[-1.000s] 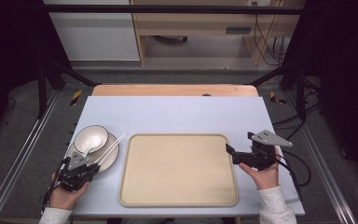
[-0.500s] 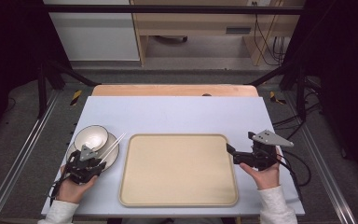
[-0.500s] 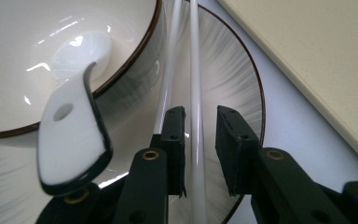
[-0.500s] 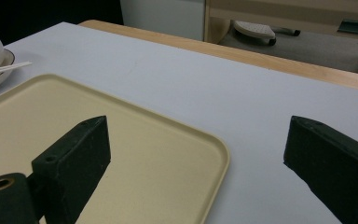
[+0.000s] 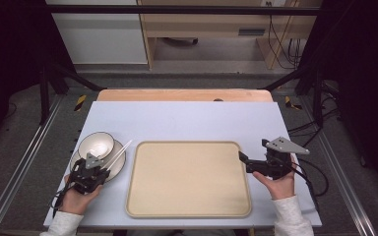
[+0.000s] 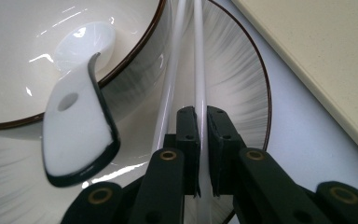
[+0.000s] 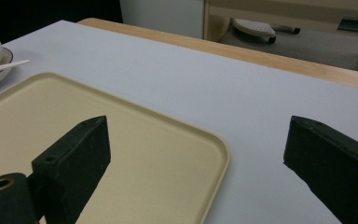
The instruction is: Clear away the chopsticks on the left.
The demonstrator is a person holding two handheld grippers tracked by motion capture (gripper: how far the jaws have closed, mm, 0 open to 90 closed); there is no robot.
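Chopsticks (image 6: 199, 70) beside spoon (image 6: 77, 130), bowl (image 6: 51, 56)

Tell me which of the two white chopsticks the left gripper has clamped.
The left gripper has just closed on the right-hand chopstick, the straight one running between its jaws. The other chopstick lies free, angled against the bowl.

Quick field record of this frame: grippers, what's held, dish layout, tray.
left gripper: shut on one chopstick, jaws just closed
second chopstick: beside it, outside the jaws
right gripper: open, nothing between jaws, over tray corner
bowl: on plate, spoon inside
tray: beige, bare, mid-table
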